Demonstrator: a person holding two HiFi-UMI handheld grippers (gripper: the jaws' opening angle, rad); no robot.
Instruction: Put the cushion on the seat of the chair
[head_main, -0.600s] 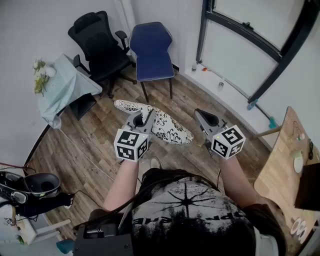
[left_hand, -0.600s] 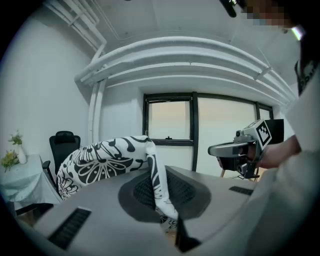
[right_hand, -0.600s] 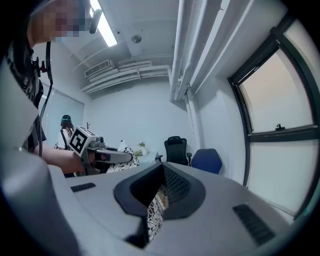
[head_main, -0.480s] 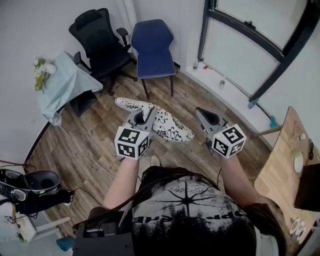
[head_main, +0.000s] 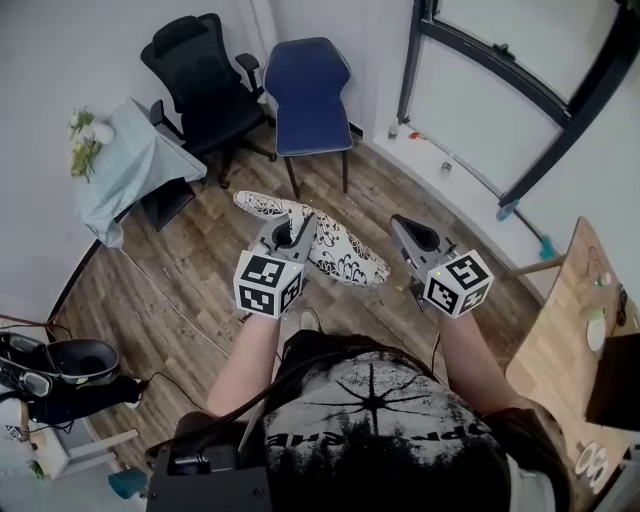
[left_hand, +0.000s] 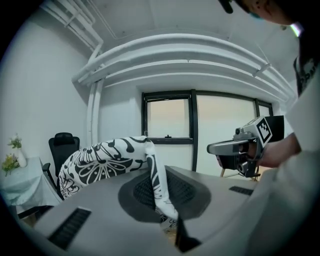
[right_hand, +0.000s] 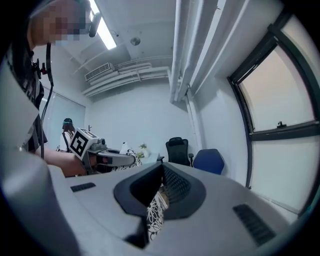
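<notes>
The left gripper (head_main: 292, 232) is clenched on the edge of the cushion (head_main: 335, 250) nearer the blue chair (head_main: 310, 140). The floppy black-and-white flowered cushion hangs in the air short of that chair's seat, its long axis slanting away from the chair to the right gripper (head_main: 405, 235), which pinches the farther end.

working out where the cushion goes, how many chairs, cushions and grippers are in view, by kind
chairs: 2, black chair and blue chair
cushion: 1
grippers: 2, left gripper and right gripper
total: 5
</notes>
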